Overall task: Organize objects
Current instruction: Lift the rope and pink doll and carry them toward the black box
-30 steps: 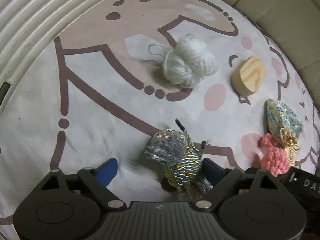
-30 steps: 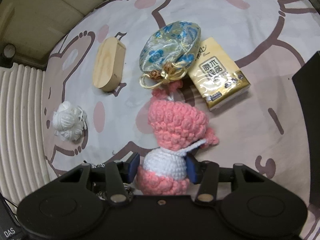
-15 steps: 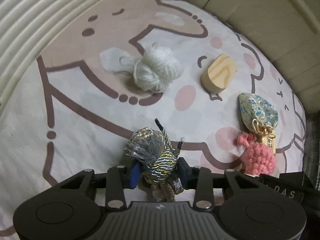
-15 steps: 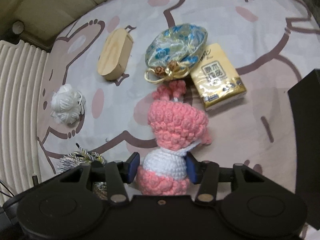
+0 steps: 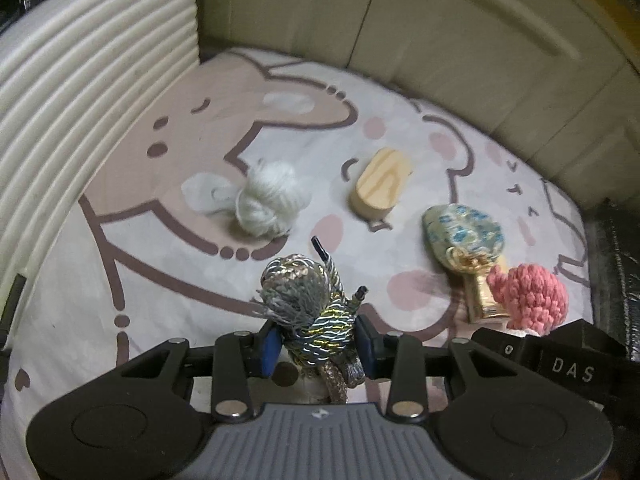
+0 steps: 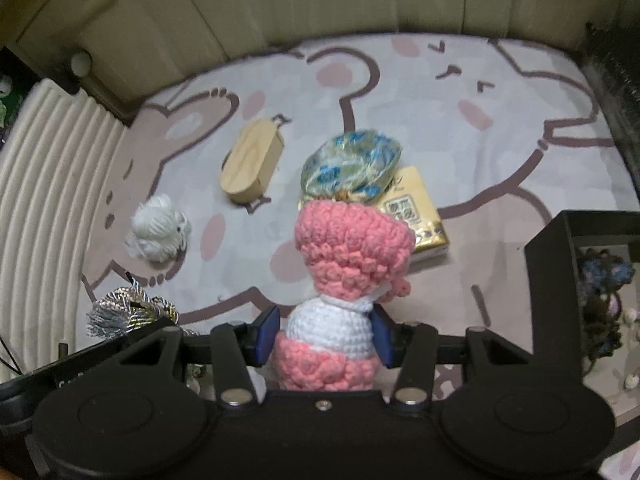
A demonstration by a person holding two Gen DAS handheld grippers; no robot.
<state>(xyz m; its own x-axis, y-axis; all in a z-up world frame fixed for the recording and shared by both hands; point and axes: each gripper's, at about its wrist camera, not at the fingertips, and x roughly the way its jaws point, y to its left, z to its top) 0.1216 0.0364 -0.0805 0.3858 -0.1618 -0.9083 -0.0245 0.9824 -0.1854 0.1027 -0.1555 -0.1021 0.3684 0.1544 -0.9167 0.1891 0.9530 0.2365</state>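
Note:
My left gripper point(image 5: 317, 344) is shut on a bundle of metallic silver and gold cord point(image 5: 308, 304), lifted above the patterned cloth point(image 5: 168, 248). The right gripper point(image 6: 324, 338) is shut on a pink and white crochet doll point(image 6: 348, 268), also held off the cloth. The same doll point(image 5: 528, 300) shows at the right of the left wrist view, and the cord bundle point(image 6: 124, 312) shows at the lower left of the right wrist view. On the cloth lie a white yarn ball point(image 5: 268, 204), an oval wooden block point(image 5: 382, 182), a blue and gold brocade pouch point(image 5: 464, 232) and a gold tissue pack point(image 6: 416, 216).
A black open box point(image 6: 560, 280) with dark trinkets inside stands at the right edge. A ribbed cream cushion point(image 5: 80, 80) borders the cloth on the left. Beige cabinet panels point(image 5: 440, 32) rise behind. The far right of the cloth point(image 6: 500, 120) is bare.
The left gripper closed on the cord bundle. Both grippers have risen with their loads, so the cloth and its objects look smaller and farther, and the black box has come into the right wrist view.

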